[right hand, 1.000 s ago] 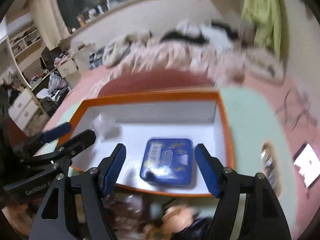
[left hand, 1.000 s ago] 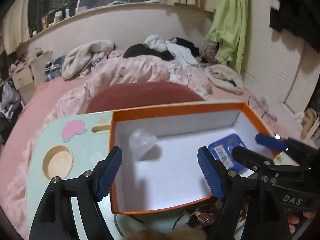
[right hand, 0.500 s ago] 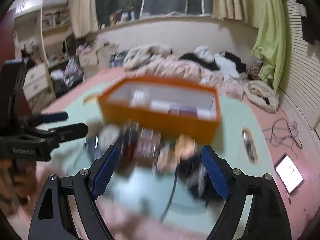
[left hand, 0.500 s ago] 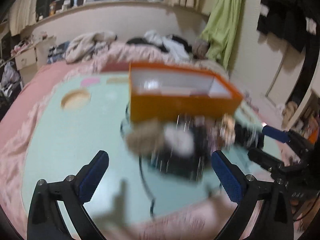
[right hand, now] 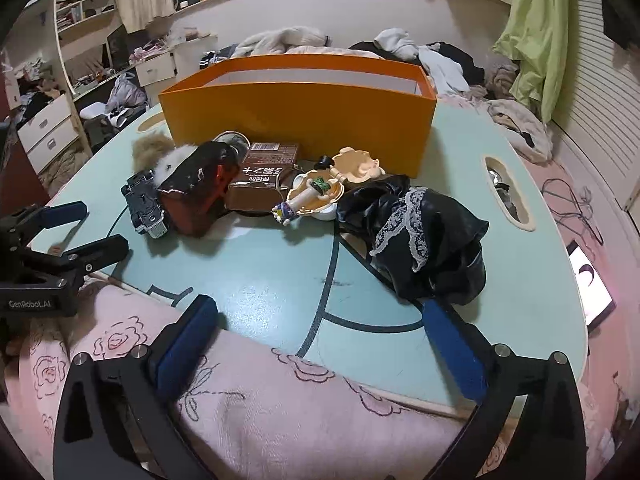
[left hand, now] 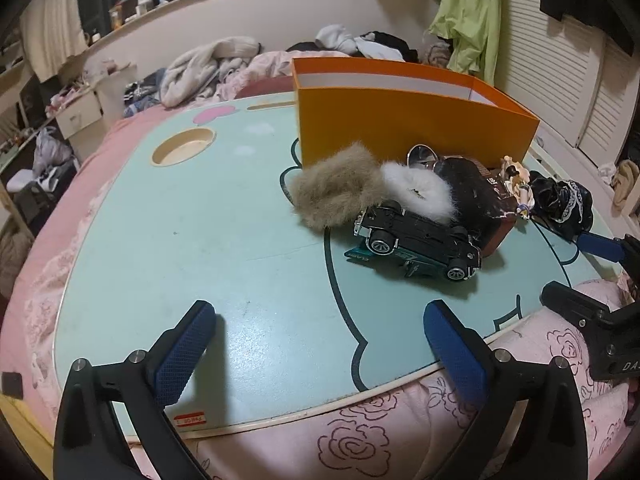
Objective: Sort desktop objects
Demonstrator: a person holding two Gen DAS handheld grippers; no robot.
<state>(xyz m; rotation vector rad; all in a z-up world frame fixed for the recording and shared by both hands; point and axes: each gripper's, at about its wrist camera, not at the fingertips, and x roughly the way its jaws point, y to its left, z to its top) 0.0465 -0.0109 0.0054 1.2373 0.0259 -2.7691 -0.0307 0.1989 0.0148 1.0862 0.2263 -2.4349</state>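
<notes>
Several small things are lying heaped just in front of the orange box (right hand: 296,120), on the mint-green tabletop (left hand: 200,248): a toy car (left hand: 416,236) tipped on its side, a tan fur puff (left hand: 334,188), a white fur puff (left hand: 416,188), a worn dark red case (right hand: 196,192), a brown carton (right hand: 264,168), a small figurine (right hand: 316,192) and a crumpled black lace cloth (right hand: 416,240). They are touching and overlapping one another, and none is being held.

The left gripper (left hand: 320,344) is standing wide apart and empty over bare tabletop, short of the pile. The right gripper (right hand: 320,340) is opening its jaws with nothing between them, its right pad lying right beside the black cloth.

Because the pieces are leaning on each other, lifting one is likely to be dragging a neighbour along; the fur could be snagging on the car, and the cloth could be catching the figurine. The car, resting on its side, may be rolling or sliding when nudged. The box looks light and could be shifting if bumped.

The tabletop is sitting on a pink rose-print quilt (right hand: 260,412), so it may be rocking under pressure. Around it, clothes are piling on the bed, a green garment (right hand: 536,40) is hanging by the louvred doors, and a lit phone (right hand: 588,280) is lying to the right.
</notes>
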